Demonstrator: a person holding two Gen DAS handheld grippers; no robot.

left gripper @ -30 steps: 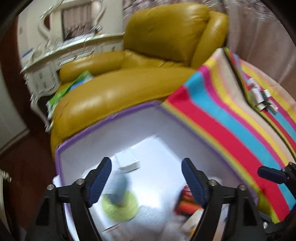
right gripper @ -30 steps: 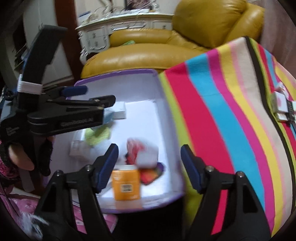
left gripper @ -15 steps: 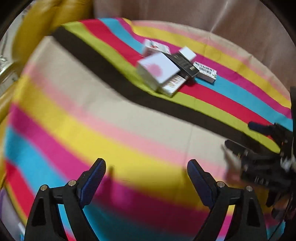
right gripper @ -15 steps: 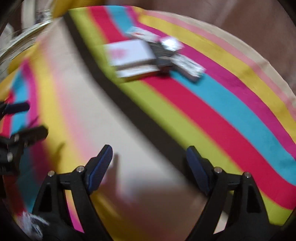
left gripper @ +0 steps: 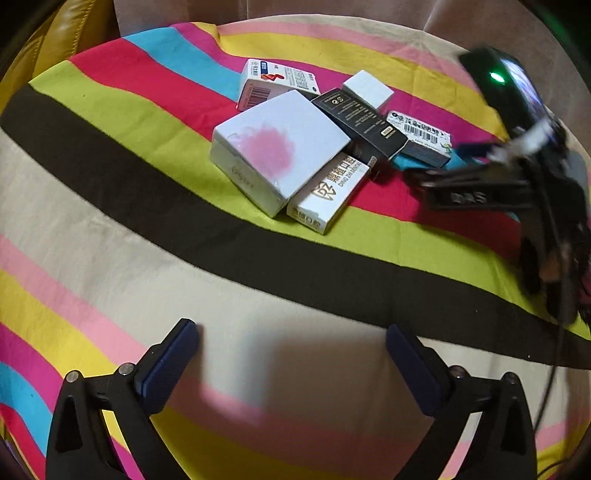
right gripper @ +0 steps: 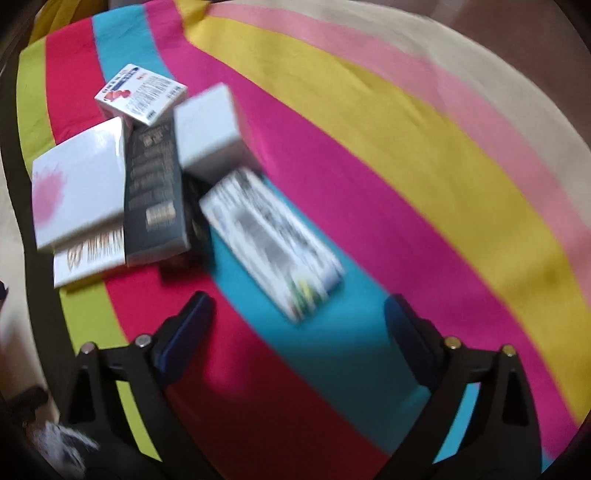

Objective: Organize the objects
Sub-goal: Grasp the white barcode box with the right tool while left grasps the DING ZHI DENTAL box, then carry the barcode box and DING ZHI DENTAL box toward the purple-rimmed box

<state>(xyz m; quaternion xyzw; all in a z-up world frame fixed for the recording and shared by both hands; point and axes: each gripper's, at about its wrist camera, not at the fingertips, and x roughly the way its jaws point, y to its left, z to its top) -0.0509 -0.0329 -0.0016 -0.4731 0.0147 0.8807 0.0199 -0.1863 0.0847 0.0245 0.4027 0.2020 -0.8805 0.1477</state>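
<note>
A pile of small boxes lies on the striped cloth [left gripper: 110, 206]. A white box with a pink blot [left gripper: 280, 147] [right gripper: 79, 184] rests on a white and gold box [left gripper: 328, 192] [right gripper: 88, 258]. A black box [left gripper: 360, 120] [right gripper: 155, 192], a small white box [left gripper: 367, 88] [right gripper: 207, 129], a red and white box [left gripper: 277, 81] [right gripper: 140, 92] and a barcode box [left gripper: 421, 138] [right gripper: 269, 240] lie around it. My left gripper [left gripper: 291, 363] is open and empty, well short of the pile. My right gripper [right gripper: 299, 328] [left gripper: 436, 177] is open and empty, just in front of the barcode box.
The striped cloth [right gripper: 406, 147] covers the whole surface. A yellow leather sofa [left gripper: 55, 40] shows at the far left edge. Beige fabric [left gripper: 424, 22] rises behind the cloth.
Both grippers swung away from the purple box by the sofa to the striped cloth, then moved closer to the pile of boxes. Both stayed open and empty.
</note>
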